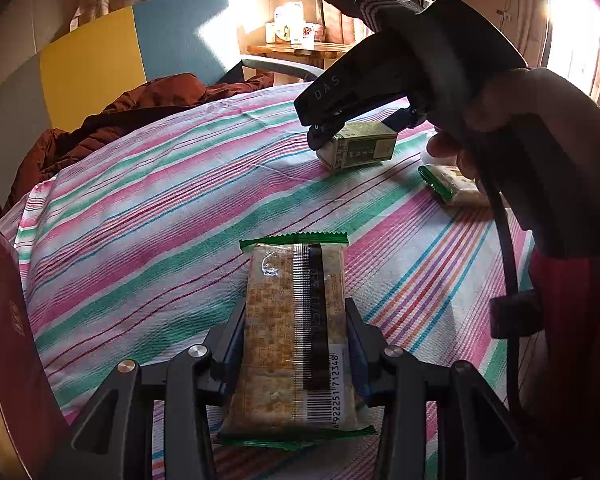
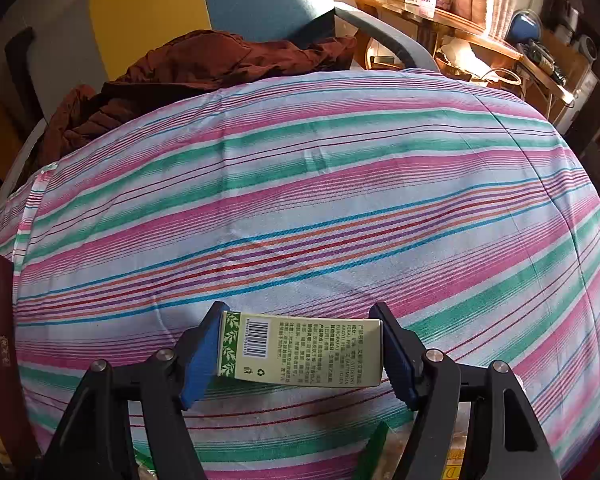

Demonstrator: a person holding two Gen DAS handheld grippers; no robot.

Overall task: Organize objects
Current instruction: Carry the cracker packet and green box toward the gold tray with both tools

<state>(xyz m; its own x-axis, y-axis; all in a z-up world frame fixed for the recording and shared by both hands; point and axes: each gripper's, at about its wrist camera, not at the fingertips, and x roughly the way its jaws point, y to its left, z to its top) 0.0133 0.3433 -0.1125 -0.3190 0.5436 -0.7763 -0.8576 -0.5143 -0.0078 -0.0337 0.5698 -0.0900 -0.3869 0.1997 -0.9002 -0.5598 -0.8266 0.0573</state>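
A cracker packet (image 1: 292, 332) with green sealed ends lies lengthwise on the striped cloth, and my left gripper (image 1: 296, 312) is shut on its sides. My right gripper (image 2: 300, 340) is shut on a pale green carton (image 2: 300, 350), one blue pad on each end, barcode side up. In the left wrist view that right gripper (image 1: 356, 132), held by a hand (image 1: 500, 112), has the carton (image 1: 358, 148) low over the cloth at the far right; whether it touches the cloth I cannot tell. A second cracker packet (image 1: 448, 184) lies close by, under the hand.
The round table wears a pink, green and white striped cloth (image 2: 320, 208). A brown jacket (image 2: 204, 68) is heaped on a chair behind it. A dark red box (image 1: 12, 328) stands at the left edge. A wooden shelf (image 2: 440, 16) with jars stands at the back right.
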